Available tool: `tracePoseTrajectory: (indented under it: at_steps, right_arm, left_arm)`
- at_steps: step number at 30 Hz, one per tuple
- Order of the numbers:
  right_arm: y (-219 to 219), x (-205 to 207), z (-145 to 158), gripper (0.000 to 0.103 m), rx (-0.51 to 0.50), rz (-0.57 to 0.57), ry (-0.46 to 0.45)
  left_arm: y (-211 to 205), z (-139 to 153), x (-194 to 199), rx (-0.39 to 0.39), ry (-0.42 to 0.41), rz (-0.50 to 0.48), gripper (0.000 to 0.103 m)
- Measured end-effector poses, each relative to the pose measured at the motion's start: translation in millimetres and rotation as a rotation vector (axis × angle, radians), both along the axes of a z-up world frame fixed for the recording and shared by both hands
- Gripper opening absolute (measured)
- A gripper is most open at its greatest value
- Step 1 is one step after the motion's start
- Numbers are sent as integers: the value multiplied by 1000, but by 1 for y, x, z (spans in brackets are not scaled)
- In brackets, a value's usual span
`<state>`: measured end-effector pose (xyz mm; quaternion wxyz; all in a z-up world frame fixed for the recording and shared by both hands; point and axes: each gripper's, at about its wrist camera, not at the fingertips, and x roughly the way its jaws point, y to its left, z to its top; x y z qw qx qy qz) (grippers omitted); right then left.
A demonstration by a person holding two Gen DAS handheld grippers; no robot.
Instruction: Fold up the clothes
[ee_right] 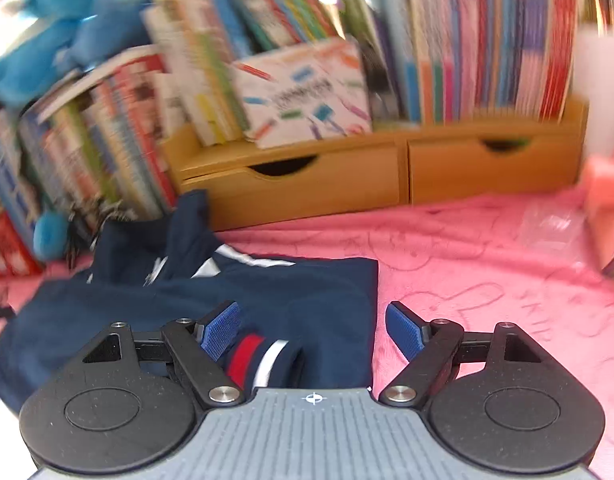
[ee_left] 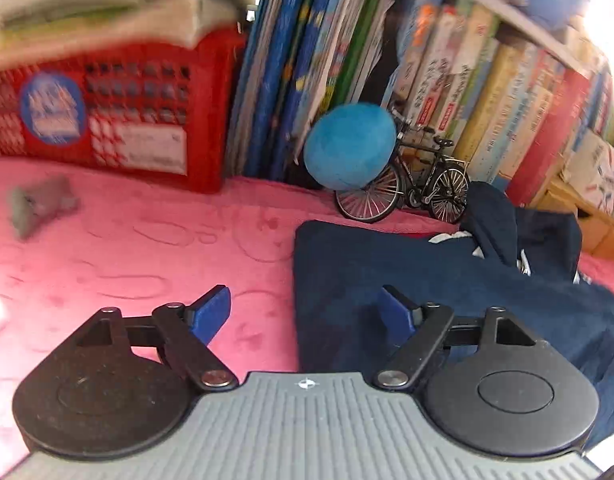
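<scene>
A navy garment with white stripes lies partly folded on the pink blanket. Its straight left edge runs between the fingers of my left gripper, which stands open above it with nothing held. In the right wrist view the same navy garment fills the lower left, its red-and-white striped cuff close to the camera. My right gripper is open, straddling the garment's right edge, holding nothing.
A red plastic crate, upright books, a blue plush ball and a model bicycle line the back. A wooden drawer unit under books stands behind the garment. A grey item lies at left. A pink object sits at right.
</scene>
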<state>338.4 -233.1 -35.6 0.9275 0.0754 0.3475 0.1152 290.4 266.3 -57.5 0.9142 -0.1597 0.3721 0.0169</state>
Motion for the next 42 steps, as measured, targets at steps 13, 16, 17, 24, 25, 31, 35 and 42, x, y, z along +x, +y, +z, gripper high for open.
tracePoseTrajectory:
  at_steps: [13, 16, 17, 24, 25, 31, 35, 42]
  right_arm:
    - [26, 30, -20, 8, -56, 105, -21]
    - [34, 35, 8, 7, -55, 114, -124]
    - [37, 40, 15, 7, -61, 110, -151]
    - [53, 72, -7, 27, -264, -33, -39]
    - [53, 60, -4, 42, -285, -28, -73]
    - [45, -54, 41, 65, -308, 129, -220]
    - [38, -144, 64, 76, -214, 249, -219]
    - [65, -304, 41, 82, -162, 442, -199]
  left_arm:
    - [-21, 26, -9, 157, -196, 4, 2]
    - [-19, 49, -12, 197, -298, 24, 2]
    - [-20, 50, -7, 224, -297, 31, 2]
    - [-27, 16, -11, 511, -105, 129, 23]
    - [-28, 20, -26, 518, -123, 130, 26]
    - [-81, 54, -144, 513, -235, -29, 43]
    - [-116, 53, -234, 319, -252, -168, 52]
    - [-185, 2, -313, 368, -187, -200, 56]
